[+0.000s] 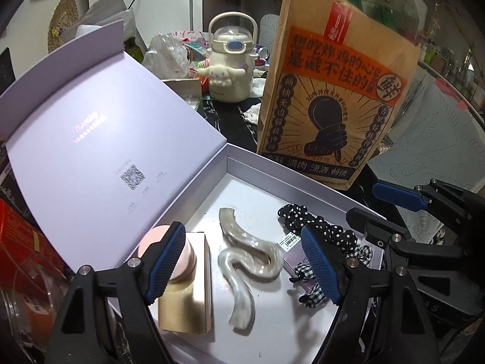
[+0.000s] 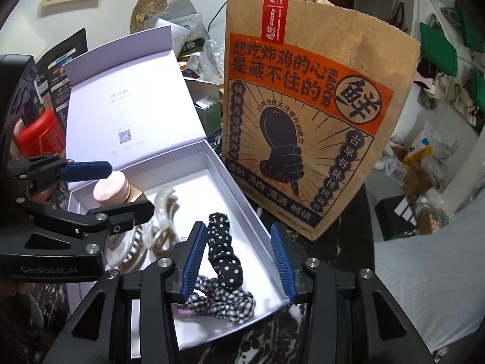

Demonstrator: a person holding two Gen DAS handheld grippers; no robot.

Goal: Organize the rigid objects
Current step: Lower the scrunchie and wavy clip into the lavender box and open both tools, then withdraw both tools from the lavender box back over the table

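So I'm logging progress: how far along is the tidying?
Already in the box: two clips, a gold carton, a pink jar and scrunchies. In hand: nothing; the left claw and right claw hover open over it. Left: the lid is up.

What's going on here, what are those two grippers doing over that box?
A person holds a gripper in each hand over an open lavender gift box, sorting small items into it. Both the left gripper and right gripper are open and holding nothing. Inside lie pearly hair claws, a gold box with a pink round case on it, a polka-dot scrunchie and a gingham scrunchie. A fried-chicken paper bag stands behind the box.
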